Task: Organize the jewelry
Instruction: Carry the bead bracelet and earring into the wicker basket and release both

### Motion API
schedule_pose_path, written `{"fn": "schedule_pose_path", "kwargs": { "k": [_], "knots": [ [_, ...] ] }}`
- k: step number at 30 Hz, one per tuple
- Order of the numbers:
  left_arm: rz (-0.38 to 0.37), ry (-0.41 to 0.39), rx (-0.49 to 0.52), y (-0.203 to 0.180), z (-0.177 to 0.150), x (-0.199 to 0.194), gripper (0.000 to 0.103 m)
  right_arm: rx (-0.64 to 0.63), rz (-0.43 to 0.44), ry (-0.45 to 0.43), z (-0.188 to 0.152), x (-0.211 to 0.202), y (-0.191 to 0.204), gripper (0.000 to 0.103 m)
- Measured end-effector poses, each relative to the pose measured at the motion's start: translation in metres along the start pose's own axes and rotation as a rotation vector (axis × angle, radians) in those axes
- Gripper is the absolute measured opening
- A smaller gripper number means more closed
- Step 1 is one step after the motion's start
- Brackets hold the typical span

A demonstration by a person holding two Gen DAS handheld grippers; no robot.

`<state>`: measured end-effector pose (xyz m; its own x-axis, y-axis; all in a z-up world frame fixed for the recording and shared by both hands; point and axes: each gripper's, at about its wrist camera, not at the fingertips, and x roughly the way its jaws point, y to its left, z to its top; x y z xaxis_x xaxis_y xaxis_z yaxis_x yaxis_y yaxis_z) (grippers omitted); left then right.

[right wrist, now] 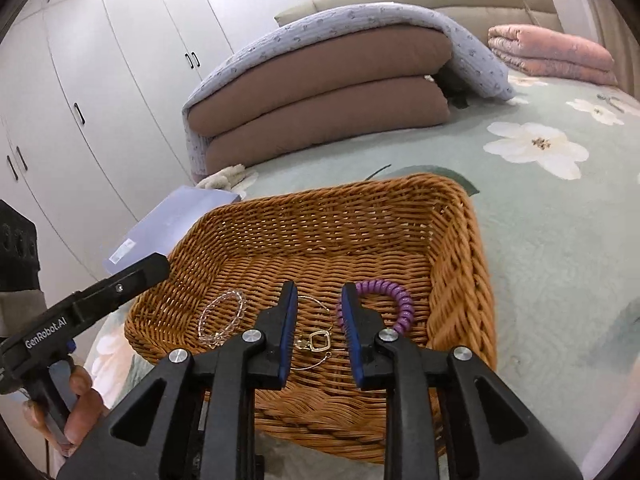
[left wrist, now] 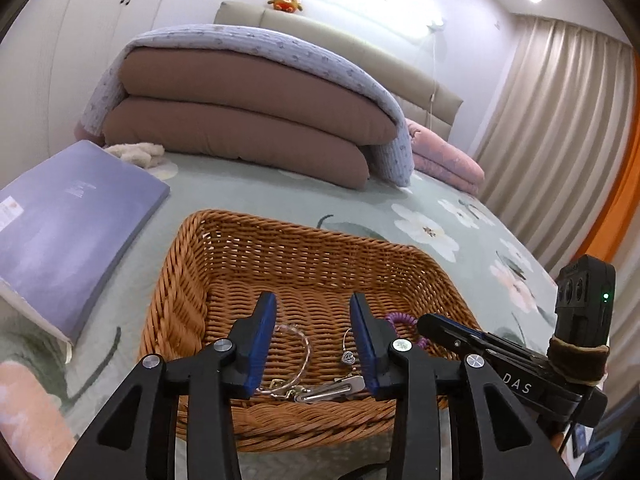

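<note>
Wicker basket [right wrist: 460, 296] on bed: clear bead bracelet [right wrist: 222, 316], wire pendant necklace [right wrist: 318, 340], purple coil band [right wrist: 394, 300], metal clip [left wrist: 332, 390] inside. Left tool [left wrist: 314, 344], right tool [right wrist: 318, 332]: released, empty, above basket floor. Apparently near complete.

A brown wicker basket [right wrist: 460, 264] sits on the bed, holding a clear beaded bracelet [right wrist: 222, 316], a purple coil band [right wrist: 394, 300] and a thin silver necklace [right wrist: 316, 340] flat on its floor.
</note>
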<state>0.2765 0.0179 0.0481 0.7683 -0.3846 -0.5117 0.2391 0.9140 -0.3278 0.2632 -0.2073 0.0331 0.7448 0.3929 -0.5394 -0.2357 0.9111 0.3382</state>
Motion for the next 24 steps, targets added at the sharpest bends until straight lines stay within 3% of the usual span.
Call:
{"fn": "schedule_pose_path", "kwargs": {
  "k": [3,7,14,19,22,24],
  "knots": [
    [-0.002,-0.009,0.004,-0.001,0.000,-0.004,0.040,-0.041,-0.026,-0.031,-0.002,-0.008,0.010,0.026],
    [-0.018,-0.021,0.012,-0.004,-0.001,-0.008,0.055,-0.100,-0.058,-0.066,-0.005,-0.016,0.024,0.030],
    [-0.028,-0.051,0.051,-0.016,-0.005,-0.027,0.056,-0.111,-0.066,-0.131,-0.008,-0.052,0.033,0.030],
    [-0.020,-0.061,0.085,-0.033,-0.028,-0.068,0.056,-0.084,-0.033,-0.073,-0.032,-0.091,0.039,0.030],
    [-0.015,-0.027,0.096,-0.036,-0.054,-0.092,0.056,-0.078,-0.023,0.013,-0.050,-0.104,0.043,0.030],
    [0.033,0.011,0.105,-0.035,-0.076,-0.106,0.056,-0.093,-0.010,0.067,-0.066,-0.113,0.046,0.030]
  ]
}}
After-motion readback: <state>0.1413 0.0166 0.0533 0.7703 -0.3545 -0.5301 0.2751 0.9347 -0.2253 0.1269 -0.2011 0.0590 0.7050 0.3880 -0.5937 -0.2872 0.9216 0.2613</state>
